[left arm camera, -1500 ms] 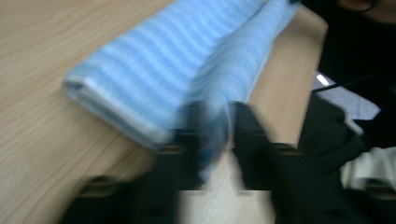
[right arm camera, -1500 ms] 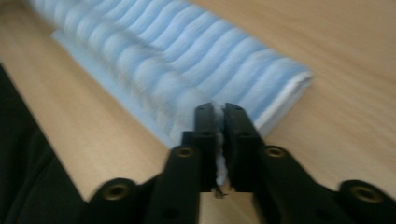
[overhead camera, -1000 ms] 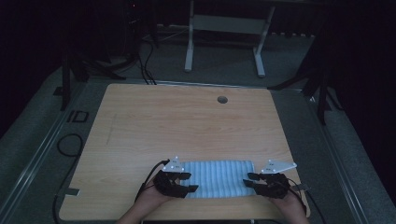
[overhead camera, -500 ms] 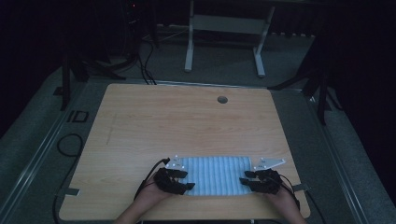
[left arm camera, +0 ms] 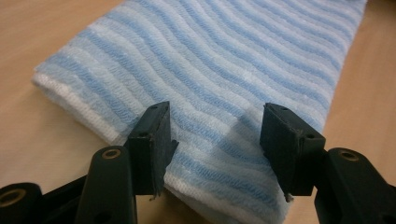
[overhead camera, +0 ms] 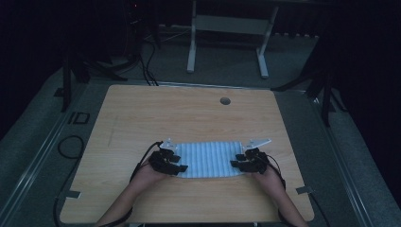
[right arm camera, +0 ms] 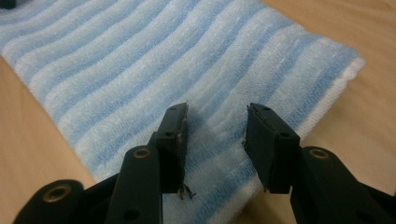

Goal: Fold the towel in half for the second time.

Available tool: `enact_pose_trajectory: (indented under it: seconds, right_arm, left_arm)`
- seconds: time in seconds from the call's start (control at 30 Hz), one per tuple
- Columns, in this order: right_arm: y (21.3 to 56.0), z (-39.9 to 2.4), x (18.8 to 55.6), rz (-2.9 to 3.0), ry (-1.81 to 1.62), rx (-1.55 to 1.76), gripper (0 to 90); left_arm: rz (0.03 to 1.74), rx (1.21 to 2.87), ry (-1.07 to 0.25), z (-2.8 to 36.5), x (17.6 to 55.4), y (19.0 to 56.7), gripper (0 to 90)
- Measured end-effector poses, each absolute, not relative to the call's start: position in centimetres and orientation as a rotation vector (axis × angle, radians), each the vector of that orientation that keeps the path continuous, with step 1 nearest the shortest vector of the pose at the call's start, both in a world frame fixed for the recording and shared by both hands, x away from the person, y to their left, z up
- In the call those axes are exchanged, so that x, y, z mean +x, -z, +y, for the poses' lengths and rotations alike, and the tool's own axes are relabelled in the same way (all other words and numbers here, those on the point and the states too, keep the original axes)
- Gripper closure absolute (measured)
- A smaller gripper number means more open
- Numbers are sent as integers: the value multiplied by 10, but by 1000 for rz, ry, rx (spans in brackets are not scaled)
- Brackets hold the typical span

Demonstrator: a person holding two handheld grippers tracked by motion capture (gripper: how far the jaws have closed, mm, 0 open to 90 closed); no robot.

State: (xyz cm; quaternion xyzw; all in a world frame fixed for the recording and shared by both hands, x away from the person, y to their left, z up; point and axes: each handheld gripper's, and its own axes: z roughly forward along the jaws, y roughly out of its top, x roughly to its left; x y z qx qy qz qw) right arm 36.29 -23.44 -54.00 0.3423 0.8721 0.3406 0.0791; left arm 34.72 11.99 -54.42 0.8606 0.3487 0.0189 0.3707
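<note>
Towel [overhead camera: 208,159], folded flat into a long rectangle, lying on the near half of the wooden table [overhead camera: 189,113], close to the front edge. Long axis running left to right across the table, parallel to that front edge; short ends pointing toward the two hands. Stripes in pale blue and white crossing the short way in the high view. Terry-like weave, soft and ribbed, with fine wavy ridges along each band [left arm camera: 224,60]; white hem and doubled layers visible at the folded edge and rounded corner [right arm camera: 345,70]. Table surface of light wood grain, smooth, with rounded corners and a small round grommet hole [overhead camera: 225,100] near the far edge.

Left gripper [left arm camera: 215,135] poised over the towel's left end, black jaws apart with striped cloth showing in the gap, pads not pressing on it, nothing held. Right gripper [right arm camera: 217,135] over the right end, jaws likewise parted and just been opening, cloth beneath and between them but not pinched. Matte black plastic jaws, flat rubbery pads, brass-coloured rivets at the pivots. Grey carpeted floor [overhead camera: 331,156] around the table.
</note>
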Motion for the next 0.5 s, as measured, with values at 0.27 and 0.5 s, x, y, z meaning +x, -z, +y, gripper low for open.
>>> enact_pose_trajectory:
  seconds: [0.27, 0.5]
  right_arm:
    - [539, -210, 388, 2616, -999, 1021, 570]
    - [539, -194, 409, 2617, -1003, 1049, 557]
  left_arm:
    - [954, 2203, -72, 138, 372, 543, 434]
    - [1022, 2168, -74, 151, 388, 543, 434]
